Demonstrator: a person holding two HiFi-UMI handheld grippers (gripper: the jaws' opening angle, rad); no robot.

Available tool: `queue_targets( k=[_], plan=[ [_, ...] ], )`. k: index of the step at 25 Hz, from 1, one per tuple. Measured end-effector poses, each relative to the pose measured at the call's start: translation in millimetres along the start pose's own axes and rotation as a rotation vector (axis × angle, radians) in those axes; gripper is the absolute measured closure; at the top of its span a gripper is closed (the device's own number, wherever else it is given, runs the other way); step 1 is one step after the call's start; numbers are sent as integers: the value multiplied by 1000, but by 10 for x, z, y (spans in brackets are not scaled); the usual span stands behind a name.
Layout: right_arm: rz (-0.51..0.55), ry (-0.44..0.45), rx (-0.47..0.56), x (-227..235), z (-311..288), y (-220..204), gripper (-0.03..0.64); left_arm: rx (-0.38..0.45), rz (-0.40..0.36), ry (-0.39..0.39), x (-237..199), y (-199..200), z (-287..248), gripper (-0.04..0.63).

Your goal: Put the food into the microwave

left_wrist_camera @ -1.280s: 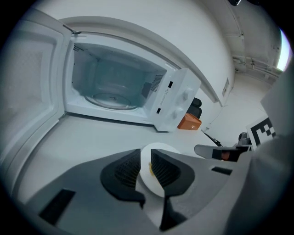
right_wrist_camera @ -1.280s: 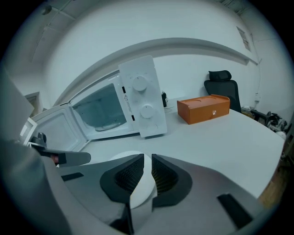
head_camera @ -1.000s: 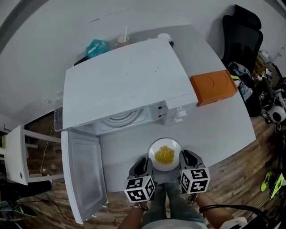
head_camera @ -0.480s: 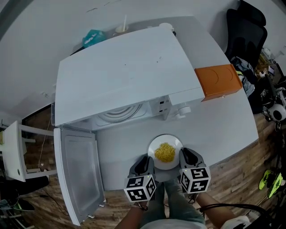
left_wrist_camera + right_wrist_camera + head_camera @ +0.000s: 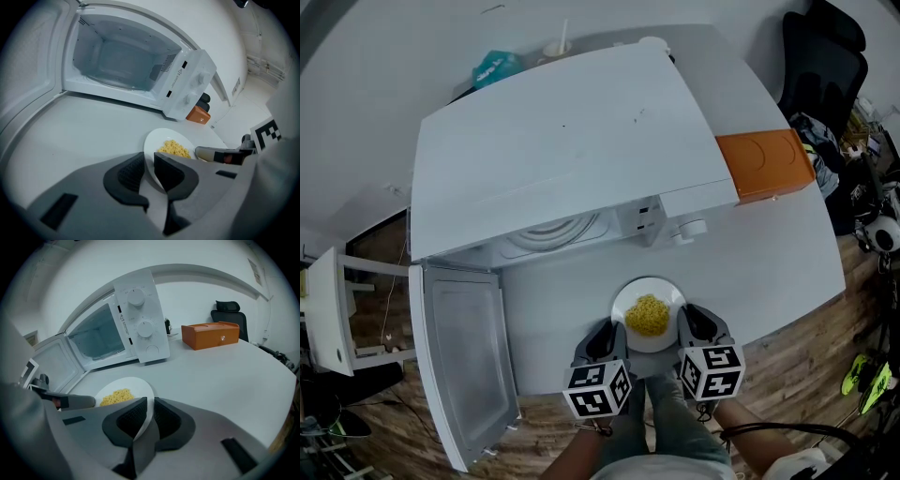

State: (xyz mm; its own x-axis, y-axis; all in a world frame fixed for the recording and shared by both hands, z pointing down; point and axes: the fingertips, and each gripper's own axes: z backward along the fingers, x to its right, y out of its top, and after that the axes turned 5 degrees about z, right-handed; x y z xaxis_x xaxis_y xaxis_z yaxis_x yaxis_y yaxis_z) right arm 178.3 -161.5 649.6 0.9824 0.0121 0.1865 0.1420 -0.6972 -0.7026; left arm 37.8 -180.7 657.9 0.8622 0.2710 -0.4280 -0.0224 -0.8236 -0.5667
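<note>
Looking down in the head view, a white plate (image 5: 623, 298) of yellow noodles (image 5: 647, 315) is near the front edge of the table (image 5: 769, 272), just in front of the microwave (image 5: 562, 141). The microwave's door (image 5: 464, 361) is swung wide at the left. The left gripper (image 5: 607, 339) meets the plate's left rim and the right gripper (image 5: 692, 325) meets its right rim. An orange box (image 5: 766, 166) lies at the table's right edge, beside the microwave. Whether the plate is lifted or rests on the table cannot be told from here

In the left gripper view, the jaws are pinched onto the thin plate rim, which runs between the ribbed pads. The open cavity lies ahead and to the left

In the right gripper view, these jaws are likewise clamped on the rim at the opposite side, with the noodles just beyond them

The plate looks stiff, smooth and breakable, so it could probably slip in a weak pinch. The noodles lie in a loose, light heap that would likely slide if the plate tipped. Taking it at two opposite rim points suits it, provided both sides stay level on the way into the cavity
</note>
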Motion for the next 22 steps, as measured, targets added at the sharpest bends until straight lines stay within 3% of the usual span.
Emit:
queue_targets(
  k=[9, 22],
  plan=[
    [34, -33, 21, 1, 9, -4, 577, 15, -2, 31, 2, 15, -28, 532],
    [-1, -29, 54, -69, 70, 104, 577, 58, 49, 54, -22, 81, 83, 532]
  ],
)
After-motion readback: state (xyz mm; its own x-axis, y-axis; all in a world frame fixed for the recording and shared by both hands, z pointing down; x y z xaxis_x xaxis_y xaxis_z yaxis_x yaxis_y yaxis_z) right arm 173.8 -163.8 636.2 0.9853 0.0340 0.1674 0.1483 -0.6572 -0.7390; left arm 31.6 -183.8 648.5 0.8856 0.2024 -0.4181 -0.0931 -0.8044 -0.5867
